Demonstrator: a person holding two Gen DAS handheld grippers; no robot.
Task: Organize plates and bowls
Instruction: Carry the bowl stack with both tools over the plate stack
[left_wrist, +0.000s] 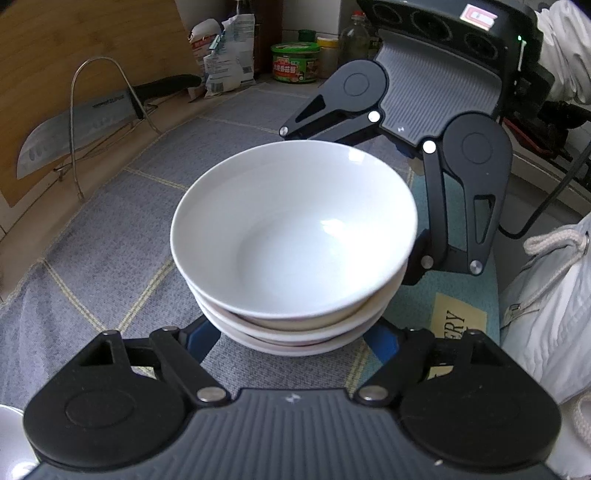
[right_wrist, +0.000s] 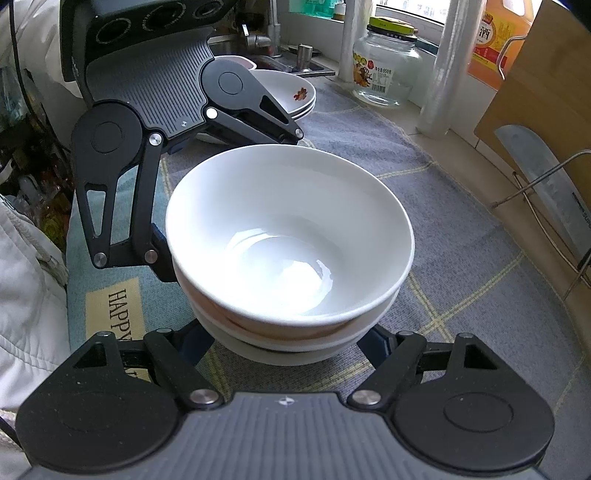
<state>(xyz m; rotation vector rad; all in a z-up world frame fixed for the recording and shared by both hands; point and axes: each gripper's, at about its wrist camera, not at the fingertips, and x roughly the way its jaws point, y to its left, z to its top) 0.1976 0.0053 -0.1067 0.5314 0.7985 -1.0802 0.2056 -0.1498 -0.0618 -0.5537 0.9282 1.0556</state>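
A stack of 3 white bowls (left_wrist: 295, 236) sits on the grey checked mat (left_wrist: 110, 229), its lower part between the blue fingertips of both grippers. The left gripper (left_wrist: 295, 341) and the right gripper (right_wrist: 288, 345) face each other across the stack, each about half open around its base, though whether the pads press on it is hidden. Behind, stacked plates (right_wrist: 295, 96) sit near a glass jar (right_wrist: 386, 74), and a cleaver (left_wrist: 74, 125) leans in a wire rack (left_wrist: 96, 118)
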